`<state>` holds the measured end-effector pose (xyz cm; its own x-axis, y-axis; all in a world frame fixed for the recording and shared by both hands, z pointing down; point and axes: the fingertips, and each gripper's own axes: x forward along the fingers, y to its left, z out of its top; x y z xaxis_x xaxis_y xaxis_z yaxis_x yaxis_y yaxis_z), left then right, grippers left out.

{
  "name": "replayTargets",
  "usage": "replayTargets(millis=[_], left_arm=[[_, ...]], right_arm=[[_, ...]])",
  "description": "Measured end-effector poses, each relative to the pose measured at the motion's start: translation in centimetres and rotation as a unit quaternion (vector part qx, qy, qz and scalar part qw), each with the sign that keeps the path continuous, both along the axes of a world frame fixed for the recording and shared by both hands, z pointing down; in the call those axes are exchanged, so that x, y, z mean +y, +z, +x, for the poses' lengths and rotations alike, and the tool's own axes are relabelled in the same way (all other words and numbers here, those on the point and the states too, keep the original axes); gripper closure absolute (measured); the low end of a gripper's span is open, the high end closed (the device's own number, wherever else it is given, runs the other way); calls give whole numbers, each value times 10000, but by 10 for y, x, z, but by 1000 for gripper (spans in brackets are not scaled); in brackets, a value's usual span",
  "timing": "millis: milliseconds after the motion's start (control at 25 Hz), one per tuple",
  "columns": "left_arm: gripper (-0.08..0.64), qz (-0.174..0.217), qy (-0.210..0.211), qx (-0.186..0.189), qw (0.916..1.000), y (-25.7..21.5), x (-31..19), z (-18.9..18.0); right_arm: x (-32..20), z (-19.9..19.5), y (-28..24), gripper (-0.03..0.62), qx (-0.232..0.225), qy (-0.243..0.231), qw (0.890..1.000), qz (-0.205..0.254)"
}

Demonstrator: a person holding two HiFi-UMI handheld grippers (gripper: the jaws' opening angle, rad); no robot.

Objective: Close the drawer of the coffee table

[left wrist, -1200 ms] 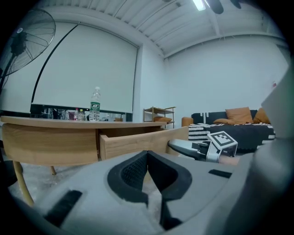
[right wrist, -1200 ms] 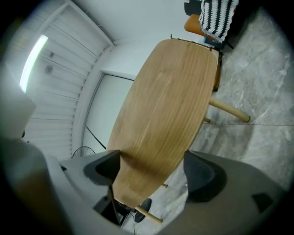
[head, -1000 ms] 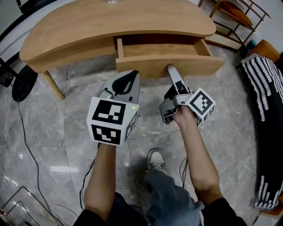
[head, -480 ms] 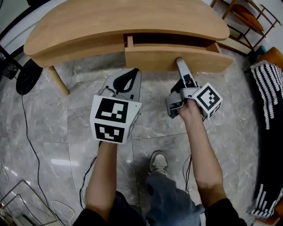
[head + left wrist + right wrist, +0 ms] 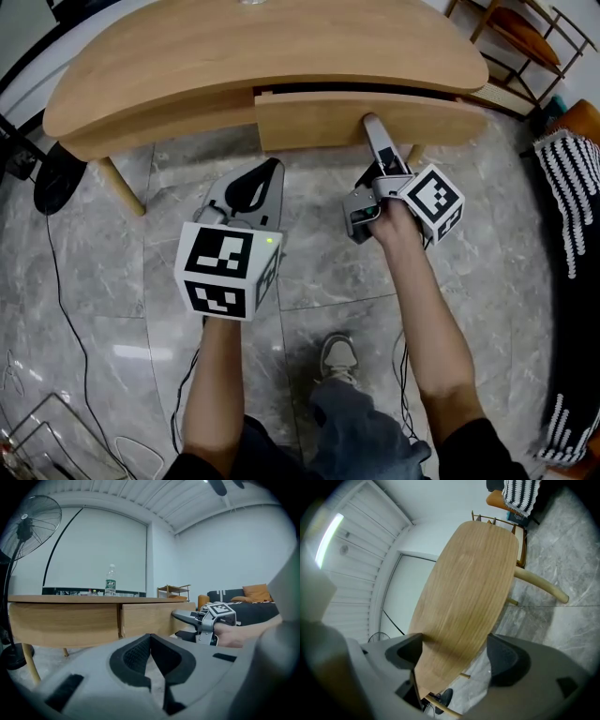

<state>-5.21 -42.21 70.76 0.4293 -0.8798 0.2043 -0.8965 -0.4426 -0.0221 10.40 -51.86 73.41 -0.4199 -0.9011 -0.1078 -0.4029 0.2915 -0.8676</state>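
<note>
Under the table (image 5: 234,47) top, drawer (image 5: 309,122): nearly in, thin dark gap above.
Axis: long side runs left-right, front faces the person.
Look: plain pale wood, slightly curved.
Right gripper (image 5: 371,121): jaws spread, tip on drawer front.
Left gripper (image 5: 270,169): jaws pressed together, empty, short of the drawer.

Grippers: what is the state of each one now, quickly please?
Left gripper: shut, holding nothing.
Right gripper: open, gripping nothing, its tip at the drawer front.
</note>
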Motion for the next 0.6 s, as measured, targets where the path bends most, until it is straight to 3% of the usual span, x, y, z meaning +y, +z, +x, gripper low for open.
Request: replayTargets(millis=[600], left_arm=[[557,-68,-132,-308,9994,4,-8,-13]], right_arm=[[-44,-7,0,170,-33,167,9998,50]])
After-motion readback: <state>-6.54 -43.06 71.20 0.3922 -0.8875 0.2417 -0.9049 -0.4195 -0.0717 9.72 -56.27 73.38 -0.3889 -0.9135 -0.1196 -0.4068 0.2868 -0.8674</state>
